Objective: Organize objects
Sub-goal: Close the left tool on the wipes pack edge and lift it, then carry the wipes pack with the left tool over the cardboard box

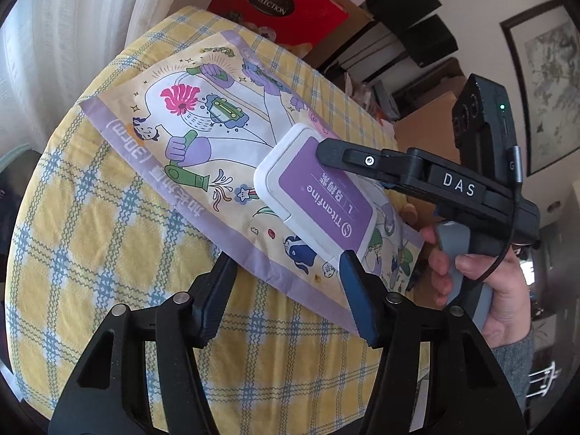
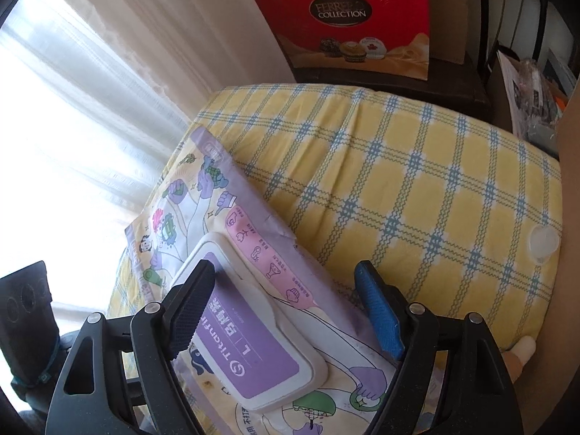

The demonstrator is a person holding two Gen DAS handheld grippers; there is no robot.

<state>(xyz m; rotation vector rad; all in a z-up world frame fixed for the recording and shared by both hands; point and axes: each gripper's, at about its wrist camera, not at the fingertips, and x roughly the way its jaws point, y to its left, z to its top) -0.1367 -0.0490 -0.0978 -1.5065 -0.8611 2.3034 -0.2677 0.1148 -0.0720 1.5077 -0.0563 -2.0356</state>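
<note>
A flat illustrated purple-bordered package (image 1: 203, 137) lies on the yellow checked tablecloth (image 1: 101, 239). A white case with a purple label (image 1: 319, 195) rests on top of it. My right gripper (image 1: 326, 152) reaches in from the right, open, its fingers over the case's far end. In the right wrist view the case (image 2: 253, 340) lies between the spread fingers of the right gripper (image 2: 286, 311), on the package (image 2: 224, 217). My left gripper (image 1: 286, 290) is open and empty, near the package's front edge and the case's near corner.
A red chocolate box (image 2: 362, 18) stands behind the table, with cardboard boxes and black boxes (image 1: 409, 3) to the right. A white curtain (image 2: 108, 72) hangs on the left. A small clear round lid (image 2: 543, 243) lies on the cloth at the right.
</note>
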